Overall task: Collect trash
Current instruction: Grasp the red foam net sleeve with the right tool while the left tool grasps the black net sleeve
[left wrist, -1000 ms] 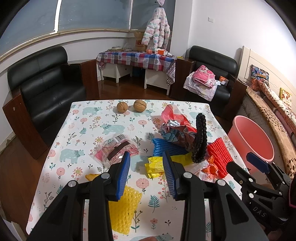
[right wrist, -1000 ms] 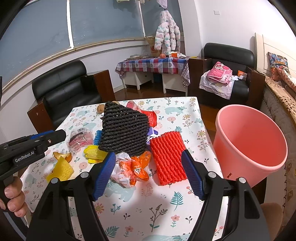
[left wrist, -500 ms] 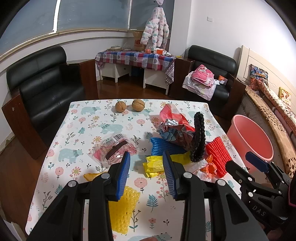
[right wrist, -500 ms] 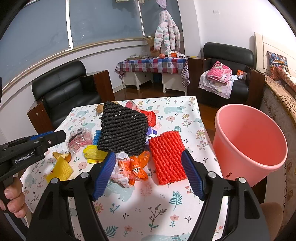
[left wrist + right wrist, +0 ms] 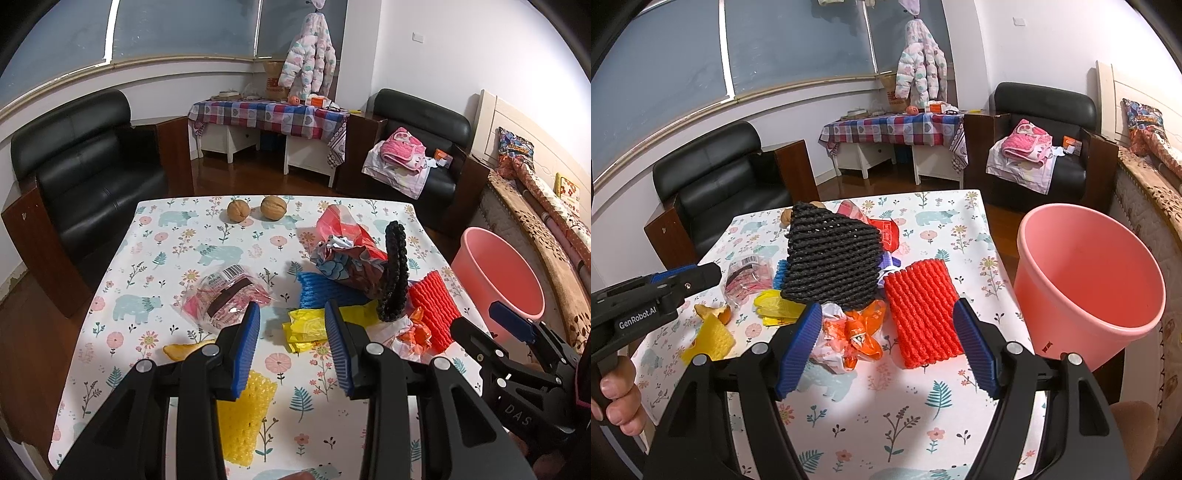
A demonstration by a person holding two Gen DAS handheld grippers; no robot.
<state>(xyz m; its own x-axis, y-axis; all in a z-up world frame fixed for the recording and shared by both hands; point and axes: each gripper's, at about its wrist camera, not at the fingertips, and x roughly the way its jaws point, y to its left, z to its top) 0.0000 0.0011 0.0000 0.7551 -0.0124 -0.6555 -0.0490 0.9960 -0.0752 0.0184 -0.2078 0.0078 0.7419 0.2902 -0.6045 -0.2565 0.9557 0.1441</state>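
The worktop (image 5: 945, 417) cloth is white, printed with flowers, leaves and pale-blue bears. On it lie a black net (image 5: 831, 258), a red net (image 5: 923, 314), a blue net (image 5: 325, 291), a yellow net (image 5: 243, 413), a yellow bag (image 5: 310, 325) and 2 brown walnuts (image 5: 255, 210). The bucket (image 5: 1086, 280) is pink.

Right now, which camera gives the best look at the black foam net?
The right wrist view: the black foam net faces it broadside, mesh clear. The left wrist view catches it edge-on, a thin upright strip.

black armchair (image 5: 85, 173), checked side table (image 5: 269, 114), wood floor (image 5: 22, 332), white walls (image 5: 424, 62)
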